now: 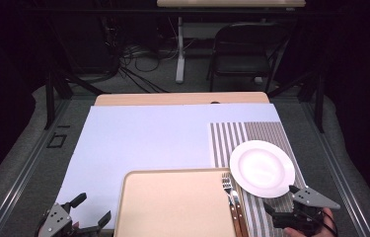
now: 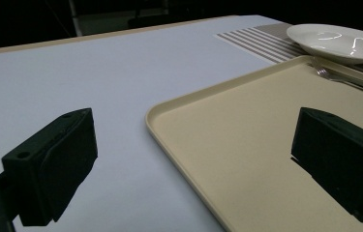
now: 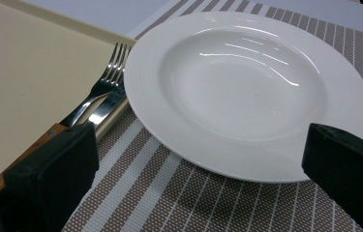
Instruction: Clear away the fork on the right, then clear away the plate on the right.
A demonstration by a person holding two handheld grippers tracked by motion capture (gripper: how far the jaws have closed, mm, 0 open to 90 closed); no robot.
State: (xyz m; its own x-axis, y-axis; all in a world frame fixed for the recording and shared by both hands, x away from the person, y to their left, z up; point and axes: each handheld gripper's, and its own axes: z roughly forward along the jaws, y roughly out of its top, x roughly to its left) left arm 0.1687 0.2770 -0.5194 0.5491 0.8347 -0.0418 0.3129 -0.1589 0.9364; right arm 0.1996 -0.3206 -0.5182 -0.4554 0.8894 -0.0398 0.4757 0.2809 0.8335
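Right gripper view shows us our right gripper (image 3: 198,164) spread wide, gripping nothing, flanking the round white ceramic plate (image 3: 247,87); our left gripper (image 2: 193,164) gapes too.

- High view: the left tool (image 1: 92,210) is cut off by the bottom edge at lower left; its body and the hand behind it fall outside the frame.
- High view: the tray (image 1: 172,207) runs off the bottom edge, near rim unseen.
- High view: fork (image 1: 230,193) and knife (image 1: 238,202) handles are cut off at the bottom edge.
- Left gripper view: the plate (image 2: 336,41) is clipped at the upper right edge.
- Right gripper view: the knife (image 3: 102,115) lies partly under the fork (image 3: 99,92); both handles pass behind the lower left jaw.
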